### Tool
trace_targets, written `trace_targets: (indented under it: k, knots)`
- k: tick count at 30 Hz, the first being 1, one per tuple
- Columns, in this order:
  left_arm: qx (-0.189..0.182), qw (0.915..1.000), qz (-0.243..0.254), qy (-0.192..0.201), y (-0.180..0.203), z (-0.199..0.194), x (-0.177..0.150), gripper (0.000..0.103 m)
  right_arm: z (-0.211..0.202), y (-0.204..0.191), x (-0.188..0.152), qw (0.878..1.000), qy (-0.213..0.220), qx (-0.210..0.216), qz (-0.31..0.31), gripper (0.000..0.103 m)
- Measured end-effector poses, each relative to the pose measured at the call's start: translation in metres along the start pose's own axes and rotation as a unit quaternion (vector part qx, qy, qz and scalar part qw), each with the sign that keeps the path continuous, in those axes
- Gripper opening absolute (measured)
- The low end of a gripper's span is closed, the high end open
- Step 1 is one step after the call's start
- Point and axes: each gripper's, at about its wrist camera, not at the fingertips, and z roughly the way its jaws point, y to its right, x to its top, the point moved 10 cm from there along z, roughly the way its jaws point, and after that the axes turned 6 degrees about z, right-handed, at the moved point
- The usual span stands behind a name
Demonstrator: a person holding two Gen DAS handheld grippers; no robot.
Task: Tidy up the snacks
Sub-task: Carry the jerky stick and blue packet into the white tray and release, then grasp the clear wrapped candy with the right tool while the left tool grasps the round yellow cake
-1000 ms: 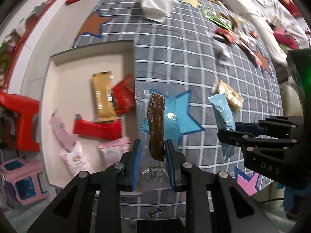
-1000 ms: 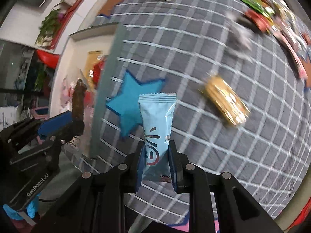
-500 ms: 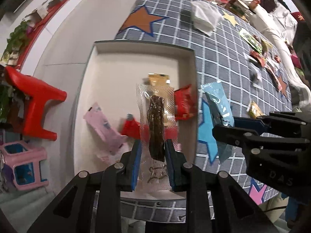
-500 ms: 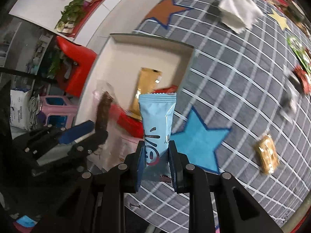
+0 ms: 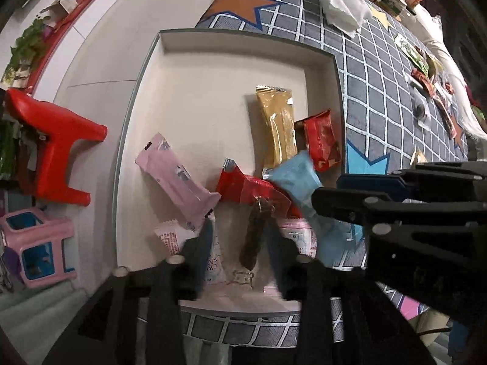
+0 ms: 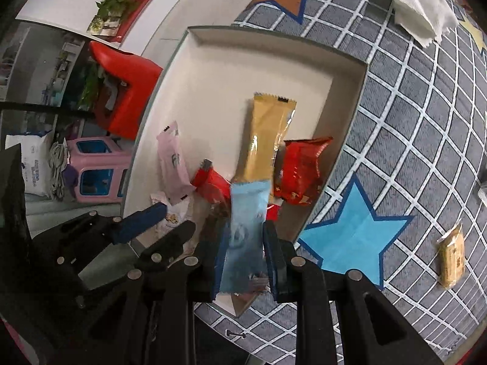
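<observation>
A shallow white box [image 5: 213,70] sits at the left edge of the grey checked tablecloth [image 5: 380,97]. It holds a gold packet [image 5: 278,121], red packets [image 5: 322,140], a pink packet [image 5: 176,182] and others. My left gripper [image 5: 239,243] points down over the box's near end. Its jaws are opening, and a dark brown snack in a clear wrapper [image 5: 254,237] hangs loose between them. My right gripper [image 6: 243,258] is shut on a light blue packet [image 6: 246,231], held over the box's near right part, close beside the left gripper [image 6: 146,222].
A red stool [image 5: 57,149] and a pink stool [image 5: 36,246] stand on the floor left of the table. A white tissue [image 6: 423,9] lies at the far end of the cloth. A small gold snack [image 6: 452,258] and several more packets [image 5: 426,79] lie to the right.
Both grippers have moved left from over the cloth to over the box, each carrying its snack. The left jaws, shut on the brown snack before, now stand apart from it.
</observation>
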Motion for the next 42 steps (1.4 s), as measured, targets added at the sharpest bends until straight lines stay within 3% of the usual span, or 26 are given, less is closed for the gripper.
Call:
trace_targets:
  k: [1,2,4,12,22,26,33,34,35,36,39,40,42]
  knots:
    - [0.001,1.0,0.001,0.0,0.001,0.0,0.001,0.053,-0.001,0.003,-0.001,1.0,-0.001,-0.001,0.004,0.039]
    - [0.002,1.0,0.003,0.0,0.002,0.0,0.002,0.056,-0.002,0.009,-0.001,1.0,0.003,-0.008,0.009,0.069]
    - [0.0,1.0,0.004,-0.003,0.005,0.0,0.005,0.061,-0.01,0.02,-0.001,0.999,0.02,-0.021,0.017,0.087]
    - [-0.011,0.9993,0.036,0.001,0.035,-0.002,0.023,0.067,-0.027,0.113,-0.012,0.991,0.034,-0.073,0.105,0.087]
    - [-0.024,0.9968,0.075,-0.015,0.078,0.002,0.026,0.07,-0.061,0.241,-0.003,0.956,0.079,-0.138,0.247,0.087]
    - [-0.024,0.9953,0.091,-0.025,0.086,0.005,0.024,0.071,-0.06,0.262,0.011,0.95,0.086,-0.143,0.265,0.087]
    - [-0.025,0.994,0.099,-0.04,0.086,0.007,0.015,0.072,-0.055,0.283,0.043,0.951,0.088,-0.144,0.258,0.086]
    - [-0.024,0.9939,0.1,-0.041,0.09,0.009,0.016,0.072,-0.056,0.289,0.047,0.951,0.089,-0.141,0.259,0.08]
    - [-0.024,0.9938,0.101,-0.041,0.09,0.008,0.015,0.073,-0.056,0.296,0.049,0.952,0.089,-0.135,0.261,0.065]
    - [-0.023,0.9936,0.102,-0.041,0.09,0.008,0.014,0.073,-0.059,0.307,0.056,0.951,0.092,-0.14,0.26,0.062]
    - [-0.021,0.9933,0.106,-0.042,0.095,0.009,0.014,0.074,-0.064,0.316,0.07,0.954,0.094,-0.146,0.245,0.037]
    - [-0.021,0.9932,0.106,-0.042,0.098,0.009,0.014,0.074,-0.068,0.321,0.067,0.949,0.086,-0.147,0.265,0.03]
    - [-0.021,0.9929,0.109,-0.043,0.102,0.009,0.014,0.074,-0.071,0.325,0.063,0.951,0.083,-0.138,0.264,0.03]
